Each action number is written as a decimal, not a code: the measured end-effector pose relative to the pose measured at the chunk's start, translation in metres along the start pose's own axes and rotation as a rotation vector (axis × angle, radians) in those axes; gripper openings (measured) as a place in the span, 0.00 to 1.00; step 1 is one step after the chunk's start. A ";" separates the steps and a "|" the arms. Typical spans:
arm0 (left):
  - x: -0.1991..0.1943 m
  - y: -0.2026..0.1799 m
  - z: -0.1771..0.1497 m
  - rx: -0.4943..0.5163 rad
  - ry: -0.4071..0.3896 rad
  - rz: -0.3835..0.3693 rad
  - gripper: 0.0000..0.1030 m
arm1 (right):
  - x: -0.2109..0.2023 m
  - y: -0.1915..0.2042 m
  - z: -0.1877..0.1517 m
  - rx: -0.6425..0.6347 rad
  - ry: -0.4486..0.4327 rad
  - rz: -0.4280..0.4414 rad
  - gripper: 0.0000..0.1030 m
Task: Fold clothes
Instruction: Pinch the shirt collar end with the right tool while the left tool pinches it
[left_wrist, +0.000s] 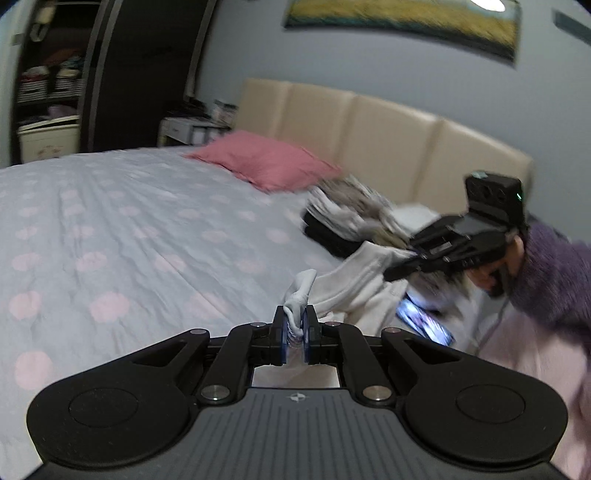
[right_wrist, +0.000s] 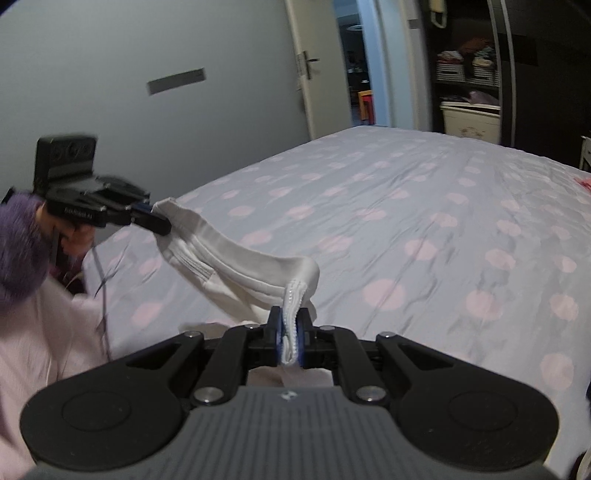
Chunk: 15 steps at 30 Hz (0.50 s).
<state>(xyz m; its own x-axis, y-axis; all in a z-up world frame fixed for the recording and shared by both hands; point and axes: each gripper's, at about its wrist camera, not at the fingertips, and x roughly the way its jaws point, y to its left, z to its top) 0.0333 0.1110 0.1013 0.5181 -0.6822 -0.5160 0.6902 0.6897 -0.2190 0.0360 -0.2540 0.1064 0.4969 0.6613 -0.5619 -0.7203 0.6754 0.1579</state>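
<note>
White soft cotton garment (right_wrist: 236, 254) hangs stretched between your two grippers, above grey bedspread with pink dots (right_wrist: 424, 229). Your left gripper (left_wrist: 294, 325) clamped on bunched ribbed edge. Your right gripper (right_wrist: 290, 334) clamped on other ribbed edge. Pile of unfolded clothes (left_wrist: 354, 218) lies near beige padded headboard (left_wrist: 388, 140), beside pink pillow (left_wrist: 266, 160). Purple fuzzy sleeve (left_wrist: 554, 273) covers your right arm.

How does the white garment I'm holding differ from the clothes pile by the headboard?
The white garment hangs stretched in the air between the left tongs and right tongs; the clothes pile lies heaped on the bed. The garment is plain white; the pile mixes dark, grey and white pieces. Neither is folded yet.
</note>
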 end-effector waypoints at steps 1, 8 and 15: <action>-0.001 -0.005 -0.007 0.006 0.023 -0.014 0.05 | -0.001 0.007 -0.012 -0.009 0.015 0.000 0.09; 0.018 -0.035 -0.060 0.044 0.185 -0.047 0.05 | 0.011 0.040 -0.071 -0.138 0.152 -0.001 0.09; 0.043 -0.048 -0.096 0.098 0.287 0.017 0.05 | 0.026 0.046 -0.084 -0.230 0.206 -0.014 0.09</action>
<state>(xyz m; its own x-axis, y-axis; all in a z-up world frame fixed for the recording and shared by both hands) -0.0266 0.0717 0.0099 0.3754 -0.5644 -0.7352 0.7354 0.6642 -0.1344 -0.0251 -0.2328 0.0310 0.4157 0.5565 -0.7194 -0.8165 0.5768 -0.0256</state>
